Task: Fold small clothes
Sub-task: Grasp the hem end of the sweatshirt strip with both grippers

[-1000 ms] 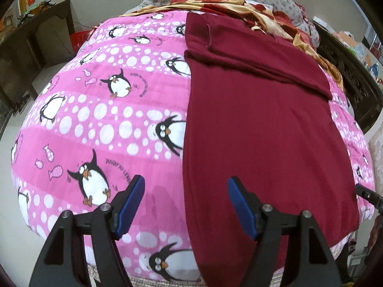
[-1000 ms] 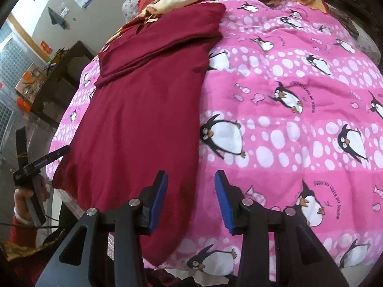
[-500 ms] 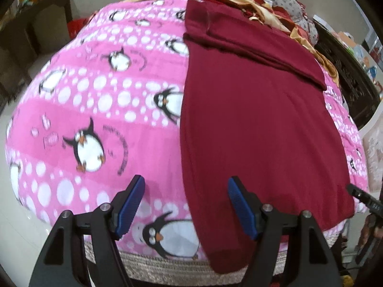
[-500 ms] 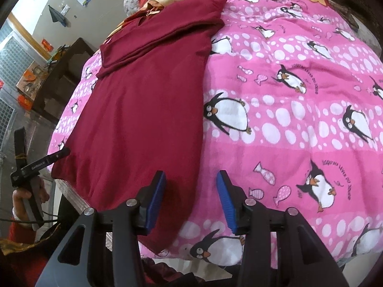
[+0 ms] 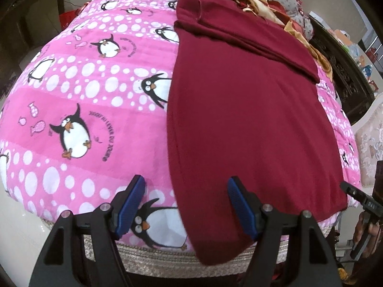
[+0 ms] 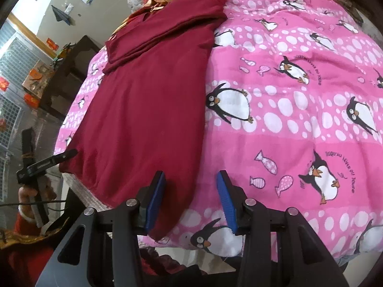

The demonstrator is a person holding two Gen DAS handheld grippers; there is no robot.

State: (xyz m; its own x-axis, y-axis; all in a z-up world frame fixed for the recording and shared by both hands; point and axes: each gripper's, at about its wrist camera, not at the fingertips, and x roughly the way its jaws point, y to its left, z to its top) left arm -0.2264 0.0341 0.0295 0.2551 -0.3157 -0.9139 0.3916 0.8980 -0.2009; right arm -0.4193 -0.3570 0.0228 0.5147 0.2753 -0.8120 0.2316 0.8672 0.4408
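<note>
A: What covers the bed?
B: One soft pink quilted blanket [image 5: 100, 110] with penguins and white dots.
A: And the clothes?
B: One dark red knit garment [image 5: 244, 110] lies flat on that blanket, its far end folded across.
A: The claws?
B: Left gripper [image 5: 185, 206] and right gripper [image 6: 191, 199] gape over its near hem, holding nothing.

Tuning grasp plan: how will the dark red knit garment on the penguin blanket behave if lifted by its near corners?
The dark red knit garment will probably go limp: its near hem already droops over the bed edge. It looks thin and light, lying flat on the pink penguin blanket. The sleeves folded across the top will likely slide loose when lifted.
</note>
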